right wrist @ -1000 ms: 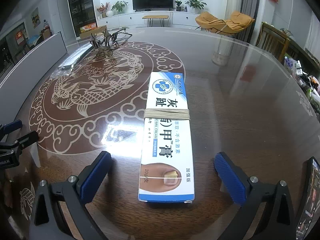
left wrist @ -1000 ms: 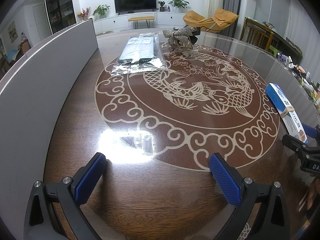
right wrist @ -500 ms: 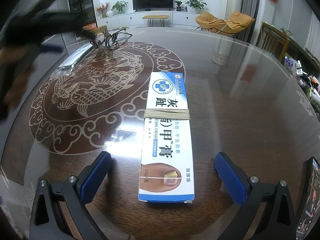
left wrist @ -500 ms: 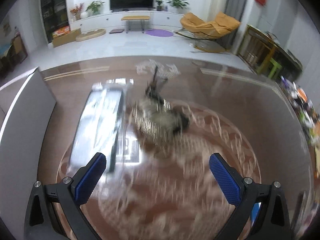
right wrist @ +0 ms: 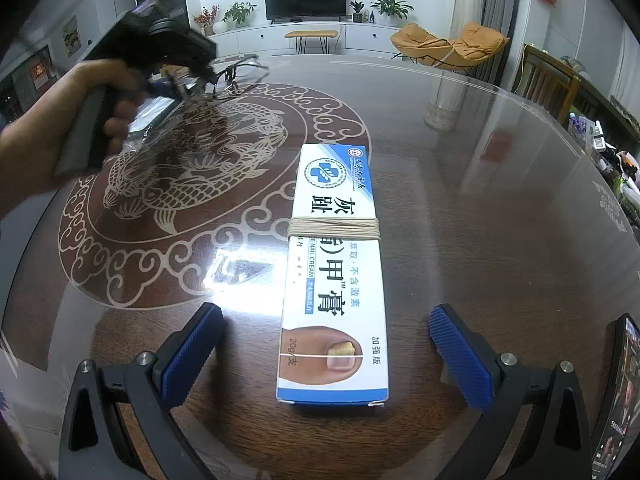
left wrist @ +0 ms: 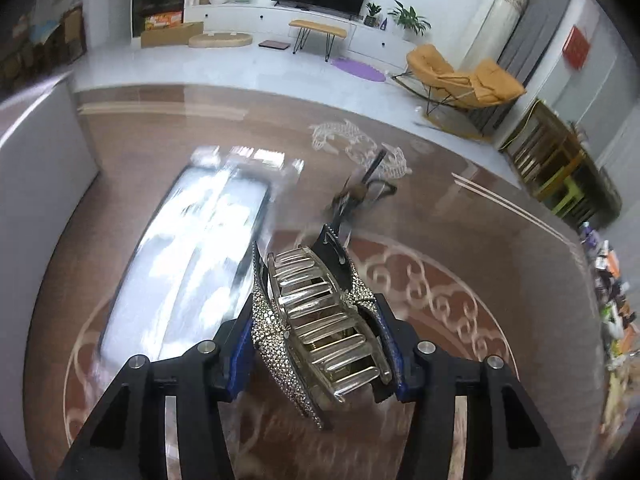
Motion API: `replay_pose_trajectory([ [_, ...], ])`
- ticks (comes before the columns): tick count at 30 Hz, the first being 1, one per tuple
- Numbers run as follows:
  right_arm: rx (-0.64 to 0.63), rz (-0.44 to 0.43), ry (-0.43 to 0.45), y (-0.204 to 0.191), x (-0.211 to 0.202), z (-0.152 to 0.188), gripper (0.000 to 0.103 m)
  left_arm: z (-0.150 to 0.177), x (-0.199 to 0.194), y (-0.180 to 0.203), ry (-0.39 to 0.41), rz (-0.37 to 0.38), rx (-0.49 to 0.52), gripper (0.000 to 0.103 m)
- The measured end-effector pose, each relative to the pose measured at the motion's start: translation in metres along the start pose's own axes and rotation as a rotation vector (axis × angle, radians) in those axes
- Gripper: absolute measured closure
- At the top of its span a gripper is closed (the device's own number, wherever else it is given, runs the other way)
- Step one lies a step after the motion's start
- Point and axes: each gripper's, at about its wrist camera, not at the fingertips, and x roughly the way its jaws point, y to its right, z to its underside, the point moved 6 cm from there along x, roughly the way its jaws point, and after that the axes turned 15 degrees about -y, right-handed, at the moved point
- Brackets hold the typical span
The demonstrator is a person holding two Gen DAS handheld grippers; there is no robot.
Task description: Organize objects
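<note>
Left gripper [left wrist: 322, 354] has just closed its jaws onto the rhinestone hair claw [left wrist: 320, 320]: pickup step. Right gripper [right wrist: 324, 354] stands released astride the nail-cream box [right wrist: 334, 280]. Next: carry the claw off without slipping.

Left tongs [left wrist: 322, 344] clamped, right tongs [right wrist: 326, 354] agape

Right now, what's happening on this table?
A person is tidying with two handheld grippers. The left gripper has just closed on a rhinestone hair claw clip, beside a plastic-wrapped package. The right gripper hangs open over a banded nail cream box, not touching it.
</note>
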Motion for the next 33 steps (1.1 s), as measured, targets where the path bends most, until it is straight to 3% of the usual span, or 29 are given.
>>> replay_pose_trajectory([
  [5, 0.000, 0.000, 0.000, 0.000, 0.000, 0.000, 0.000, 0.082, -0.029, -0.013, -0.008, 0.000, 0.103, 0.050],
  [8, 0.000, 0.000, 0.000, 0.000, 0.000, 0.000, 0.000, 0.151, -0.054, -0.019, 0.002, -0.039, 0.222, 0.050],
  [11, 0.000, 0.000, 0.000, 0.000, 0.000, 0.000, 0.000, 0.209, -0.074, -0.031, 0.010, -0.023, 0.271, 0.050],
  [14, 0.000, 0.000, 0.000, 0.000, 0.000, 0.000, 0.000, 0.240, -0.083, -0.044, 0.015, -0.010, 0.288, 0.049],
  [15, 0.000, 0.000, 0.000, 0.000, 0.000, 0.000, 0.000, 0.245, -0.084, -0.046, 0.023, -0.022, 0.294, 0.049],
  [17, 0.000, 0.000, 0.000, 0.000, 0.000, 0.000, 0.000, 0.249, -0.083, -0.050, 0.038, -0.062, 0.301, 0.032],
  [18, 0.000, 0.000, 0.000, 0.000, 0.000, 0.000, 0.000, 0.249, -0.078, -0.052, 0.041, -0.080, 0.299, 0.029],
  [21, 0.000, 0.000, 0.000, 0.000, 0.000, 0.000, 0.000, 0.248, -0.062, -0.059, 0.013, -0.113, 0.301, 0.027],
  [24, 0.000, 0.000, 0.000, 0.000, 0.000, 0.000, 0.000, 0.250, -0.056, -0.061, 0.037, -0.172, 0.332, 0.014],
  [26, 0.000, 0.000, 0.000, 0.000, 0.000, 0.001, 0.000, 0.250, -0.051, -0.064, 0.040, -0.161, 0.314, 0.000],
  [33, 0.000, -0.001, 0.000, 0.000, 0.000, 0.000, 0.000, 0.248, -0.050, -0.064, 0.046, -0.158, 0.311, 0.000],
])
